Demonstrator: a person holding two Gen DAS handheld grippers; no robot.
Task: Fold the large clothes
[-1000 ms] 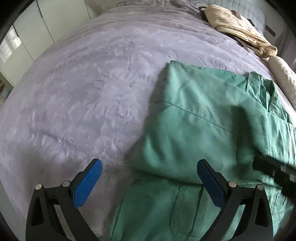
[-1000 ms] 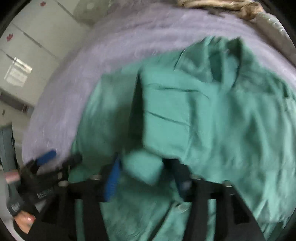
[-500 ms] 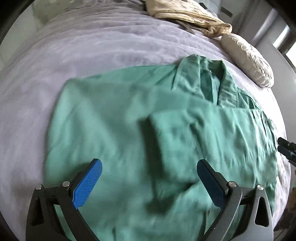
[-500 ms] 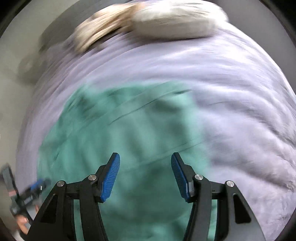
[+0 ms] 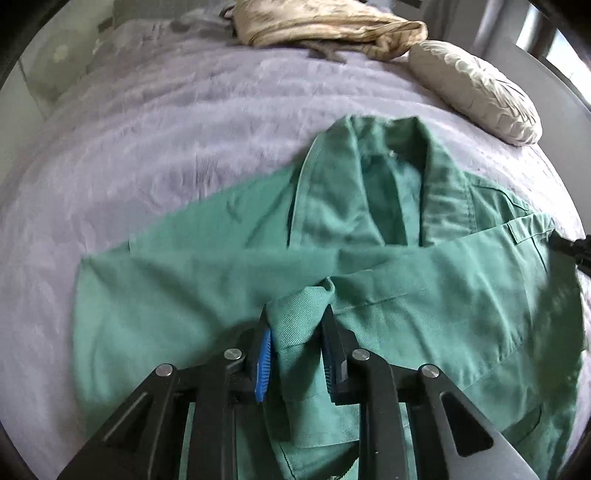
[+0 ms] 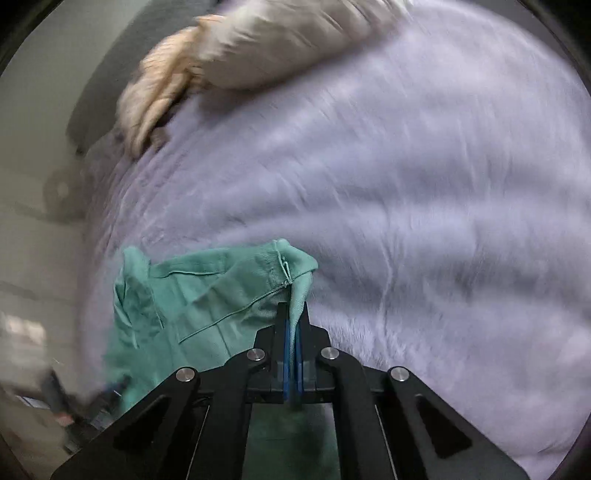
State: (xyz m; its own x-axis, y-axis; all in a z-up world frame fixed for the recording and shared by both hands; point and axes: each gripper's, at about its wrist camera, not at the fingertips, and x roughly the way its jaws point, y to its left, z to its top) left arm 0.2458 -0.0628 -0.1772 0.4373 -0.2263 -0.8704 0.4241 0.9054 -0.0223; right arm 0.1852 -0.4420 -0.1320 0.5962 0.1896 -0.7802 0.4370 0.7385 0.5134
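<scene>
The left gripper [image 5: 297, 328] is pinching a bunched fold of the green shirt [image 5: 369, 288], its blue pads pressed against a thick wad of cloth between them. The shirt itself is lying collar-up across the lilac bedspread [image 5: 155, 147], with one sleeve already folded over the chest. Because that wad is bulky and only its tip is caught, it is probably at risk of slipping free if the pull comes sideways, and the sleeve lying loose on top could be dragged out of line with it.

Further right, the right gripper [image 6: 294, 325] is clamping a thin seamed edge of the shirt [image 6: 207, 291], the fingers squeezed nearly flat together. That edge is looking stretched and draped over one finger, so uneven lifting by the two hands would likely be twisting the cloth and leaving a skewed crease. The right wrist view is blurred, so the exact part held is hard to tell.

The bedspread is looking soft and slightly rumpled, which may be giving little grip for holding finished folds. A beige bundle of cloth [image 5: 325, 26] and a pale cushion [image 5: 476, 92] are sitting at the far edge, well apart from the shirt. Pale walls are showing beyond.
</scene>
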